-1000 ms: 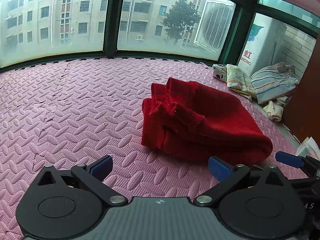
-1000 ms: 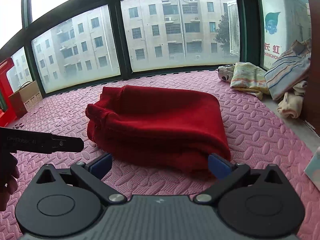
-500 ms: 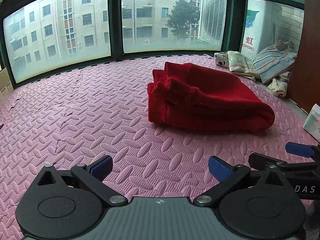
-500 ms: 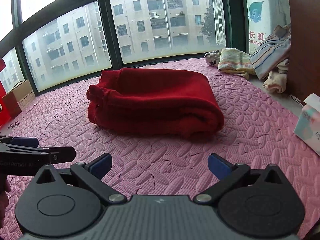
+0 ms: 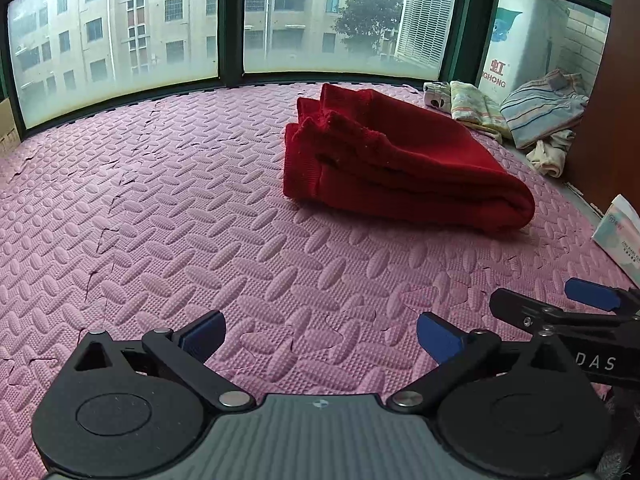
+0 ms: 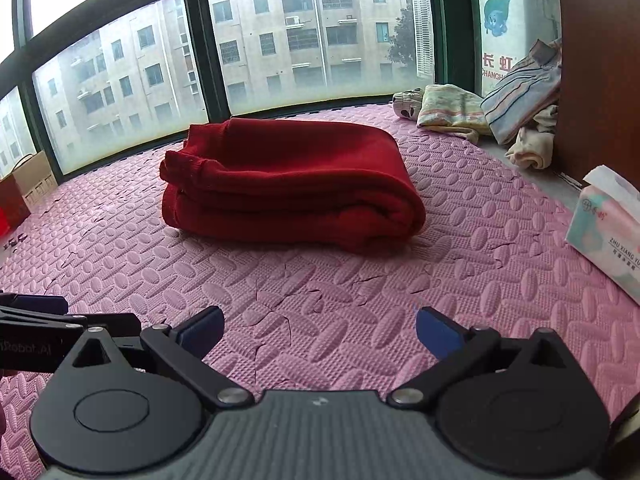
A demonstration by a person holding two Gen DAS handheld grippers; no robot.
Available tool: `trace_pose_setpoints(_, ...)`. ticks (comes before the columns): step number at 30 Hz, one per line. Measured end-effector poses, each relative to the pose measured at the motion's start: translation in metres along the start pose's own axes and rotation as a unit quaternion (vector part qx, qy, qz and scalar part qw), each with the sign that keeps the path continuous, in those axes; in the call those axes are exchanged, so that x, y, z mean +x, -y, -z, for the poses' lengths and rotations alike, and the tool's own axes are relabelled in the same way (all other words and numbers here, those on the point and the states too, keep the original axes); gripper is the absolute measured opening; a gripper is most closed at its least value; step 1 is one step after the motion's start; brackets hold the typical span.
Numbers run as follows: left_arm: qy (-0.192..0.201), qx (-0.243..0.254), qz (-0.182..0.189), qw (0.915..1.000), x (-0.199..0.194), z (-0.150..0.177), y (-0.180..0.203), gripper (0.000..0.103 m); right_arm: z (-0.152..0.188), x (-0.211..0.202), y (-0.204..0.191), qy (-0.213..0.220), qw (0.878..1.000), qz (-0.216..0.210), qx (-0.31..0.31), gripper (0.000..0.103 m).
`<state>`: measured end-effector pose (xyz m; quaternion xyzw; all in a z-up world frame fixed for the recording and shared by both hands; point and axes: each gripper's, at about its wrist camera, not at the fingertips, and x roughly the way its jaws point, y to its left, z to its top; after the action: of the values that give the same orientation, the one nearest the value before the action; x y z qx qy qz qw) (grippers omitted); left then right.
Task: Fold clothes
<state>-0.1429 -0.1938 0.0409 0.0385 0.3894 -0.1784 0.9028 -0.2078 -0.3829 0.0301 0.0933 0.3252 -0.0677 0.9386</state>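
Note:
A red knitted garment [image 5: 400, 160] lies folded in a thick stack on the pink foam mat [image 5: 160, 220]; the right wrist view shows the same garment [image 6: 292, 188] ahead at centre. My left gripper [image 5: 320, 334] is open and holds nothing, well short of the garment. My right gripper [image 6: 319, 330] is open too, with only mat between its blue pads. In the left wrist view the right gripper's fingers [image 5: 592, 300] reach in at the lower right. The left gripper's body [image 6: 48, 332] shows at the lower left of the right wrist view.
A heap of other clothes [image 6: 516, 100] lies at the back right by a brown panel [image 6: 600, 60]. A tissue pack [image 6: 608, 228] sits at the right mat edge. Windows [image 5: 160, 32] close the far side. A cardboard box [image 6: 32, 176] stands far left.
Both grippers have drawn back from the red garment, which now sits farther ahead and lies still. Both stayed open and let go of nothing visible.

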Motion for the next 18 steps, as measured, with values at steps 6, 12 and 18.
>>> trace_pose_setpoints(6, -0.007, -0.002, -0.001, 1.0, -0.002, 0.0023, -0.0009, 0.103, 0.0003, -0.0027, -0.0026, 0.001, 1.0, 0.003, -0.004, 0.103)
trace_pose_setpoints(12, -0.01, -0.001, -0.003, 0.9999, -0.0044, 0.005, -0.0002, 0.103, 0.0003, -0.0052, -0.0034, 0.002, 1.0, 0.007, -0.005, 0.103)
trace_pose_setpoints(18, -0.012, 0.0, -0.008, 0.9999, -0.0067, 0.0077, -0.0012, 0.103, 0.0011, -0.0068, -0.0044, 0.001, 1.0, 0.006, -0.005, 0.103)
